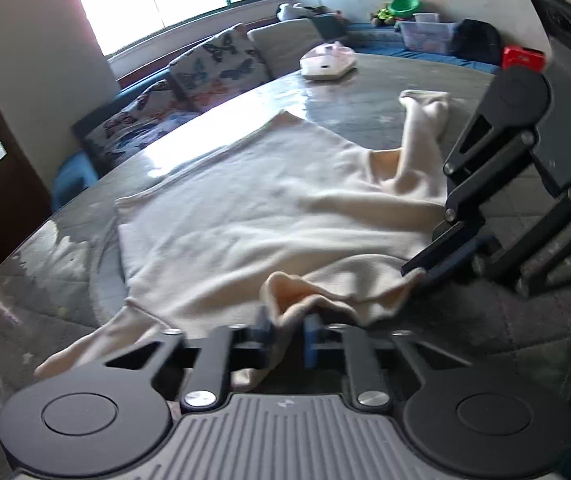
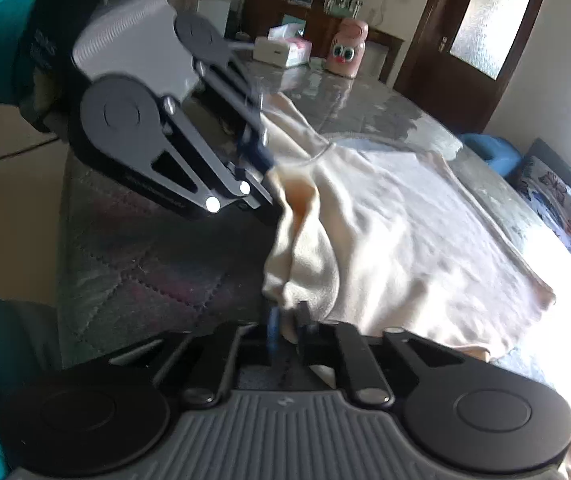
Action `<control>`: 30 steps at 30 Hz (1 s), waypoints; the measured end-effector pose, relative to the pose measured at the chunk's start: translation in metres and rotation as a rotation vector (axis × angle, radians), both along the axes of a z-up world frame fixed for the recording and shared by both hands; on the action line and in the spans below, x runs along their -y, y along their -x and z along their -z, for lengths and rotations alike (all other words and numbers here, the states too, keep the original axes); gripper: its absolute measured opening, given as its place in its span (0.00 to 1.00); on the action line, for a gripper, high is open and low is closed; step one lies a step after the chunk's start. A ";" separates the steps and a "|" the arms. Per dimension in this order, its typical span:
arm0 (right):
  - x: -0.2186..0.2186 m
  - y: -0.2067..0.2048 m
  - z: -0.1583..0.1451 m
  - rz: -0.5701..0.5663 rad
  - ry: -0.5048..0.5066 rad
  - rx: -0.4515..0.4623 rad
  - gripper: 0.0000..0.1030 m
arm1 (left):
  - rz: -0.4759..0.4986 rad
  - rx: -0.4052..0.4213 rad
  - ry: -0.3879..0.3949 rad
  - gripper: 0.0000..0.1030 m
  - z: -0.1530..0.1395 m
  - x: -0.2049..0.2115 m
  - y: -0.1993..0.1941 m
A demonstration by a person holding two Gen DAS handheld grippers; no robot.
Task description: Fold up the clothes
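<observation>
A cream long-sleeved garment (image 1: 253, 208) lies spread on the grey table, one sleeve (image 1: 421, 128) trailing to the far right. My left gripper (image 1: 288, 330) is shut on a bunched edge of the garment at the near side. My right gripper (image 1: 421, 270) comes in from the right and is shut on the same edge a little further along. In the right wrist view the garment (image 2: 405, 232) stretches away to the right, my right gripper (image 2: 287, 326) pinches its near fold, and my left gripper (image 2: 263, 178) grips the fold further off.
The grey patterned table (image 1: 365, 104) carries a white and pink object (image 1: 327, 65) at its far side. A pink jar with eyes (image 2: 345, 54) and tissue boxes (image 2: 283, 50) stand at the table's other end. Butterfly cushions (image 1: 213, 68) line a bench beyond.
</observation>
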State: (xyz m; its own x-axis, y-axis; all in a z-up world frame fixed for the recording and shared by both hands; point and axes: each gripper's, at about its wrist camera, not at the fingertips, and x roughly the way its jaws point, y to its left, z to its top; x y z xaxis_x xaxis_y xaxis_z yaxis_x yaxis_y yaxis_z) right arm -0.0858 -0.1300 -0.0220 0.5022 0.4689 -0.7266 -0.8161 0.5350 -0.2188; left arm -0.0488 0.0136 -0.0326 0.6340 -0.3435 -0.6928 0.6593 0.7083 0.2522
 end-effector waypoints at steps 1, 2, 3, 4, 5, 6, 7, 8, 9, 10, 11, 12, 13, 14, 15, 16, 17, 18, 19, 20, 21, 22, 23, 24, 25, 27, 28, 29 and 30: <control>0.002 0.002 -0.002 -0.003 -0.010 -0.003 0.05 | 0.003 0.002 0.003 0.10 0.000 -0.002 0.003; 0.006 0.005 -0.004 -0.014 -0.012 -0.007 0.04 | 0.005 -0.001 0.007 0.09 -0.002 -0.004 0.008; 0.009 0.009 -0.006 -0.026 -0.014 -0.011 0.04 | 0.015 -0.008 0.015 0.09 -0.004 -0.007 0.014; 0.013 0.014 -0.007 -0.041 -0.007 -0.018 0.04 | 0.029 -0.015 0.018 0.09 -0.005 -0.010 0.021; 0.016 0.019 -0.007 -0.056 0.001 -0.024 0.04 | 0.043 -0.021 0.020 0.09 -0.006 -0.013 0.027; 0.020 0.024 -0.008 -0.071 0.008 -0.030 0.04 | 0.053 -0.032 0.011 0.09 -0.003 -0.013 0.034; 0.023 0.028 -0.006 -0.072 0.006 -0.056 0.04 | 0.063 -0.042 0.001 0.09 0.001 -0.014 0.040; 0.027 0.031 -0.005 -0.074 0.003 -0.082 0.04 | 0.073 -0.052 -0.009 0.09 0.004 -0.014 0.047; 0.030 0.035 -0.003 -0.075 0.000 -0.108 0.05 | 0.079 -0.032 -0.021 0.09 0.005 -0.014 0.053; 0.033 0.038 -0.001 -0.076 -0.002 -0.134 0.08 | 0.082 -0.042 -0.014 0.10 0.003 -0.015 0.054; 0.038 0.042 -0.002 -0.063 -0.016 -0.156 0.11 | 0.084 -0.052 -0.007 0.12 0.002 -0.017 0.054; 0.042 0.045 -0.003 -0.051 -0.032 -0.172 0.12 | 0.086 -0.062 0.001 0.13 0.000 -0.019 0.055; 0.051 0.044 -0.009 -0.018 -0.058 -0.185 0.13 | 0.090 -0.084 0.021 0.14 -0.005 -0.023 0.053; 0.060 0.043 -0.015 0.015 -0.084 -0.199 0.13 | 0.097 -0.087 0.032 0.14 -0.011 -0.027 0.052; 0.069 0.043 -0.021 0.049 -0.110 -0.212 0.13 | 0.105 -0.089 0.043 0.14 -0.016 -0.030 0.051; 0.081 0.038 -0.027 0.100 -0.136 -0.214 0.13 | 0.109 -0.077 0.047 0.15 -0.023 -0.032 0.050; 0.093 0.034 -0.033 0.151 -0.162 -0.215 0.13 | 0.113 -0.065 0.050 0.15 -0.030 -0.033 0.049; 0.107 0.026 -0.038 0.221 -0.180 -0.197 0.13 | 0.117 -0.053 0.053 0.14 -0.037 -0.034 0.048; 0.117 0.016 -0.042 0.289 -0.194 -0.177 0.13 | 0.119 -0.045 0.066 0.15 -0.044 -0.035 0.046; 0.128 0.005 -0.045 0.359 -0.208 -0.164 0.14 | 0.116 -0.032 0.079 0.16 -0.050 -0.033 0.044; 0.139 -0.007 -0.047 0.429 -0.222 -0.151 0.14 | 0.114 -0.018 0.092 0.17 -0.056 -0.031 0.042; 0.150 -0.019 -0.050 0.498 -0.237 -0.137 0.16 | 0.111 -0.005 0.105 0.18 -0.061 -0.029 0.040; 0.161 -0.031 -0.052 0.568 -0.251 -0.124 0.16 | 0.108 0.000 0.123 0.19 -0.065 -0.024 0.037; 0.169 -0.043 -0.051 0.618 -0.266 -0.123 0.16 | 0.106 -0.013 0.137 0.19 -0.064 -0.017 0.034; 0.177 -0.055 -0.051 0.667 -0.281 -0.122 0.16 | 0.105 -0.025 0.151 0.19 -0.063 -0.010 0.030; 0.190 -0.079 -0.046 0.770 -0.314 -0.138 0.16 | 0.107 -0.056 0.168 0.19 -0.056 0.006 0.023; 0.194 -0.092 -0.040 0.828 -0.332 -0.167 0.16 | 0.111 -0.074 0.171 0.19 -0.050 0.015 0.020; 0.198 -0.106 -0.035 0.887 -0.350 -0.197 0.17 | 0.115 -0.092 0.175 0.19 -0.043 0.023 0.017; 0.202 -0.118 -0.029 0.942 -0.369 -0.241 0.17 | 0.118 -0.110 0.178 0.19 -0.037 0.032 0.013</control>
